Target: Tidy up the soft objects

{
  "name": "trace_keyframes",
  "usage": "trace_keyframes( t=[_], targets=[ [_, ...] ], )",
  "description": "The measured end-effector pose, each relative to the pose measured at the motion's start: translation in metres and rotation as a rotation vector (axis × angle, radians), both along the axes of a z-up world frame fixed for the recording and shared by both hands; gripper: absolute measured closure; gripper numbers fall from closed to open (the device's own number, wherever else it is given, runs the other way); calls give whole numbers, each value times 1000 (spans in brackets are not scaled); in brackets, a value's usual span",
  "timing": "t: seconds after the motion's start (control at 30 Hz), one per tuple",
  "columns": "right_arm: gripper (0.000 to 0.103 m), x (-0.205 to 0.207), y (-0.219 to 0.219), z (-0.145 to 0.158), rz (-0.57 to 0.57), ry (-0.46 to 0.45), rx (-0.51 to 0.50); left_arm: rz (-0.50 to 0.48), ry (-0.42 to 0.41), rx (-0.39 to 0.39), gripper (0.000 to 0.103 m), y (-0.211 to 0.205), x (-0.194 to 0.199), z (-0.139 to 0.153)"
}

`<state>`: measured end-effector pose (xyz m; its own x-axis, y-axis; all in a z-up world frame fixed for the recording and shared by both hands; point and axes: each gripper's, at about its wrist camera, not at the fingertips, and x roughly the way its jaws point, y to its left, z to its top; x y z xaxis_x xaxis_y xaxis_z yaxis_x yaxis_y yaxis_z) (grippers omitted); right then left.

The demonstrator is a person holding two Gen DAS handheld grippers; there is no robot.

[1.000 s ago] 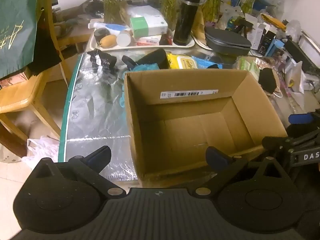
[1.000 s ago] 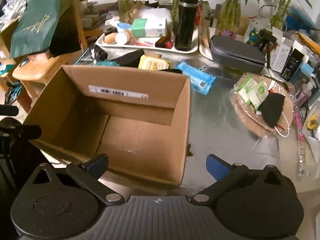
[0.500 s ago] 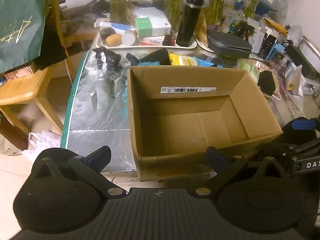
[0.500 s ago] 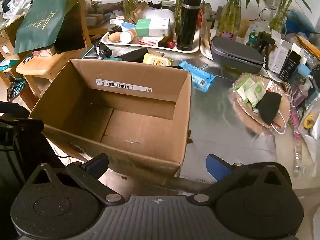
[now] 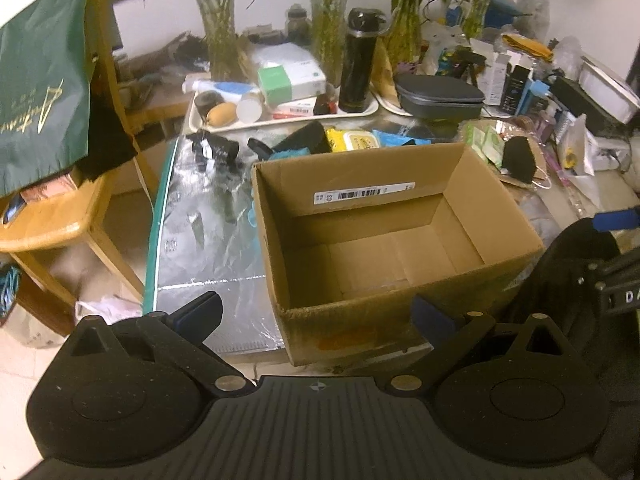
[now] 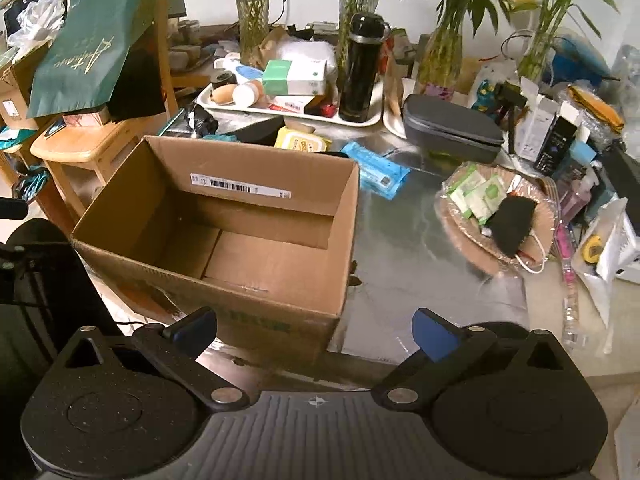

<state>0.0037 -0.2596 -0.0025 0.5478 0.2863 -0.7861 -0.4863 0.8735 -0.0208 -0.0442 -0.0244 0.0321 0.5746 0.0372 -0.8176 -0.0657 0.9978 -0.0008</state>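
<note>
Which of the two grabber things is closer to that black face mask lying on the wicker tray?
Right. The right gripper hangs by the cardboard box's near right corner, the black face mask ahead to its right. The left gripper sits before the box's left part, farther off.

Both tools drawn back and raised from the open brown cardboard box [image 5: 384,240]: left tool [image 5: 316,316] and right tool [image 6: 316,330] now short of its near wall. Box outer front face and foil-covered worktop [image 6: 416,256] edge newly exposed.
</note>
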Motion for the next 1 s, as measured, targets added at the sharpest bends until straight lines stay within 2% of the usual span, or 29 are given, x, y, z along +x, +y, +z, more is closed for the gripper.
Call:
trace_keyframes(
  t=[0.33, 0.53, 0.8, 1.0],
  targets=[
    [0, -20, -7, 16, -24, -64, -7, -30, -58, 15, 0, -3, -17, 7],
    [0, -27, -8, 18, -12, -72, -1, -35, -76, 14, 0, -2, -22, 6],
    [0, -14, -3, 14, -14, -54, 12, -11, -97, 35, 0, 3, -19, 8],
    [0, 5, 1, 8, -7, -29, 24, -18, -92, 1, 0, 13, -6, 3]
  ],
)
